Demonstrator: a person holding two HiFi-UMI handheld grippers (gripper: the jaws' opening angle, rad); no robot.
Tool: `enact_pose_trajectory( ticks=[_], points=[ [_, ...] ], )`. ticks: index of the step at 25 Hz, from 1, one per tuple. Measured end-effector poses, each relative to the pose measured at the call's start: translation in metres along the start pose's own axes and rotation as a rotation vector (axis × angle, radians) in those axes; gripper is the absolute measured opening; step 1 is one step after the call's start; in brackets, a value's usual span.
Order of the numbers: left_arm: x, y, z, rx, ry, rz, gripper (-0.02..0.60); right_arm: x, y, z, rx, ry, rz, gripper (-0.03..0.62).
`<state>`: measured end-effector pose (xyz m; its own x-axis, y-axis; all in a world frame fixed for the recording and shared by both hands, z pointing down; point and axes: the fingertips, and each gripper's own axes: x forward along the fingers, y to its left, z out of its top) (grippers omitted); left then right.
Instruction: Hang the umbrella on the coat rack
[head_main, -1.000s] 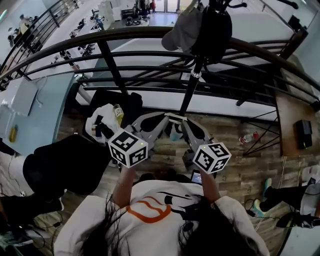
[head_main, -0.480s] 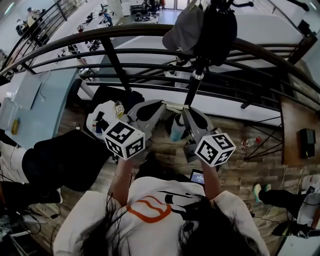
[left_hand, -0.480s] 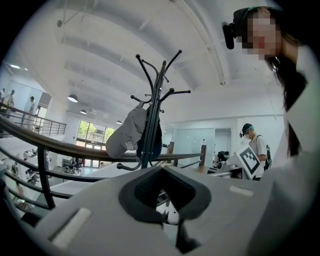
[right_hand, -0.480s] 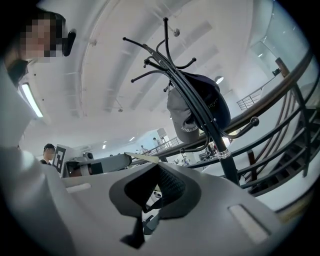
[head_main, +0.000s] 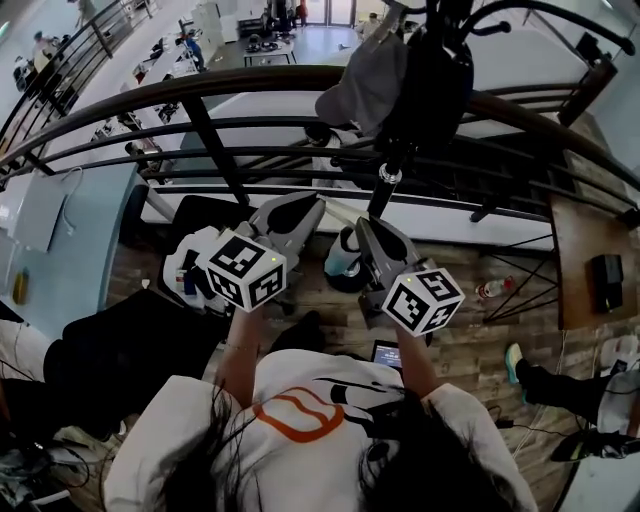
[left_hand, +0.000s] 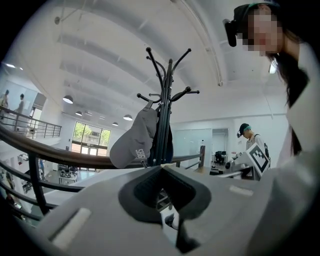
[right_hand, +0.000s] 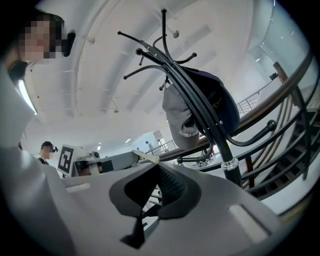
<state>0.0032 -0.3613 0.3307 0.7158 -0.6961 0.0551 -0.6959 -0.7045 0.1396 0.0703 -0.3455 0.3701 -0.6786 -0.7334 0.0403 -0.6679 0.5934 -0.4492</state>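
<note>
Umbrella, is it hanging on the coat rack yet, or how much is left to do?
Not yet. Done: the umbrella is picked up and hangs below its pale strap. In hand: the left gripper and right gripper both pinch that strap, close to the coat rack. Left: lift it and loop the strap over a hook.

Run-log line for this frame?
left gripper: shut on strap | right gripper: shut on strap | umbrella: hanging between grippers, not yet on coat rack
</note>
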Motion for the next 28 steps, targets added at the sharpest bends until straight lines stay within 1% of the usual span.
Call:
enact_pose_trajectory(
  ticks=[6, 13, 22, 25, 28],
  points=[
    [0.02, 0.038, 0.001, 0.028, 0.019, -0.009, 0.0, 0.031, -0.011, 0.01, 0.001, -0.01, -0.03, 0.021],
    [0.044, 0.079, -0.02, 0.032, 0.074, 0.003, 0.0, 0.061, -0.028, 0.014, 0.001, 0.001, -0.075, 0.02],
    [0.075, 0.111, -0.042, 0.097, 0.153, 0.003, 0.0, 0.088, -0.038, 0.017, -0.023, 0.019, -0.104, 0.021],
    [0.086, 0.12, -0.042, 0.096, 0.135, -0.007, 0.0, 0.098, -0.046, 0.019, -0.017, 0.019, -0.121, 0.021],
    [0.096, 0.127, -0.043, 0.125, 0.069, 0.005, 0.0, 0.103, -0.052, 0.016, -0.002, 0.021, -0.132, 0.021]
  ],
)
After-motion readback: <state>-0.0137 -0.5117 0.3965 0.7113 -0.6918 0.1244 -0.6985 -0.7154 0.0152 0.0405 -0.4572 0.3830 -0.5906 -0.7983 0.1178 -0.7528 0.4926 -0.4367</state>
